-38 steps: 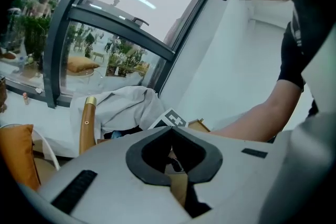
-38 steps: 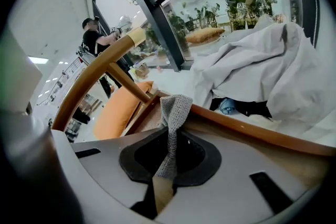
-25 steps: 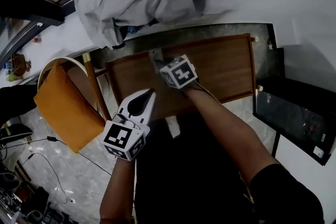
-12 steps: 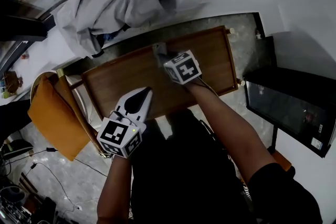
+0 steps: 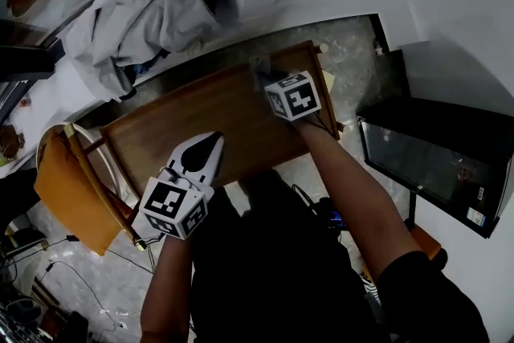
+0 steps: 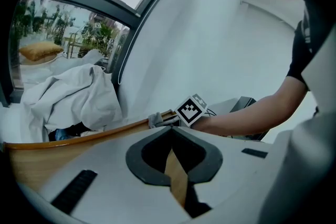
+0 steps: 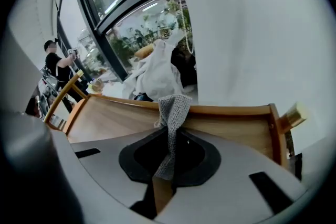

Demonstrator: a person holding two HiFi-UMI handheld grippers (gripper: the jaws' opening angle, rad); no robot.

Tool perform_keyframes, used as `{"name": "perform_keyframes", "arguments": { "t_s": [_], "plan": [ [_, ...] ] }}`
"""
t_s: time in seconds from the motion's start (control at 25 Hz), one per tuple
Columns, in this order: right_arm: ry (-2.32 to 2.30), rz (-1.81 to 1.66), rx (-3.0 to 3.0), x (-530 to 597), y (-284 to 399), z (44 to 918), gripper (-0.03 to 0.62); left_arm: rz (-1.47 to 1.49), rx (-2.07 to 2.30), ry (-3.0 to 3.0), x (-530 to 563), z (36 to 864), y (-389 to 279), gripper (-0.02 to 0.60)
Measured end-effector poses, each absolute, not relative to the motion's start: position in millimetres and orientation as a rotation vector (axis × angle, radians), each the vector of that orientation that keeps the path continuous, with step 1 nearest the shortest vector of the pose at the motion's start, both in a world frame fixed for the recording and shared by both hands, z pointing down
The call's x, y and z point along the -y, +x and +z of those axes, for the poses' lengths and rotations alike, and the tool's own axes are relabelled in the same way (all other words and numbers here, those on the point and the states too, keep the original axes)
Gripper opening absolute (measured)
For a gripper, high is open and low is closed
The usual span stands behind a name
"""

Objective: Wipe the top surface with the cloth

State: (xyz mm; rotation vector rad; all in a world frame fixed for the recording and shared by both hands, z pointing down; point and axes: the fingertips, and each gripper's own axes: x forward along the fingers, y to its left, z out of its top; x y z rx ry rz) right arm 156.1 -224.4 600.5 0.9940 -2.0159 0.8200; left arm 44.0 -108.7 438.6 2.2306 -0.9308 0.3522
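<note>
A brown wooden table top (image 5: 201,116) with a raised rim lies below me. My right gripper (image 5: 265,76) is at its far right corner, shut on a grey knitted cloth (image 5: 259,65). In the right gripper view the cloth (image 7: 174,110) stands up from between the jaws, over the wood (image 7: 110,118) and just short of the rim. My left gripper (image 5: 201,150) hovers at the near edge of the top, left of the middle, jaws together with nothing in them. From the left gripper view, the right gripper's marker cube (image 6: 191,109) and the cloth (image 6: 155,120) show across the table.
A heap of white fabric (image 5: 136,4) lies beyond the table at the far left. A wooden chair with an orange cushion (image 5: 68,189) stands at the left end. A black glass-fronted cabinet (image 5: 426,165) is at the right. Cables (image 5: 72,269) lie on the floor.
My right gripper has slid the cloth along the far side of the top, from about the middle to the right corner. The left gripper has stayed near the front edge.
</note>
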Motion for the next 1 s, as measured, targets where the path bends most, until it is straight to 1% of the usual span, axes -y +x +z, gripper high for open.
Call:
{"name": "perform_keyframes", "arguments": {
  "t_s": [0.2, 0.44, 0.76, 1.0],
  "plan": [
    [1.078, 0.828, 1.962, 239.2, 201.3, 598.2, 0.035, 0.363, 0.908, 2.241, 112.6, 438.3, 62.6, 0.012],
    [1.171, 0.8, 1.91, 248.5, 238.9, 594.6, 0.035, 0.376, 0.886, 2.259, 113.1, 434.5, 78.5, 0.012],
    [1.238, 0.665, 1.805, 256.5, 263.8, 592.7, 0.034, 0.392, 0.897, 2.255, 111.3, 433.9, 73.1, 0.012],
    [1.261, 0.675, 1.75, 254.8, 272.5, 590.9, 0.034, 0.383, 0.903, 2.257, 109.5, 431.3, 68.4, 0.012]
  ]
}}
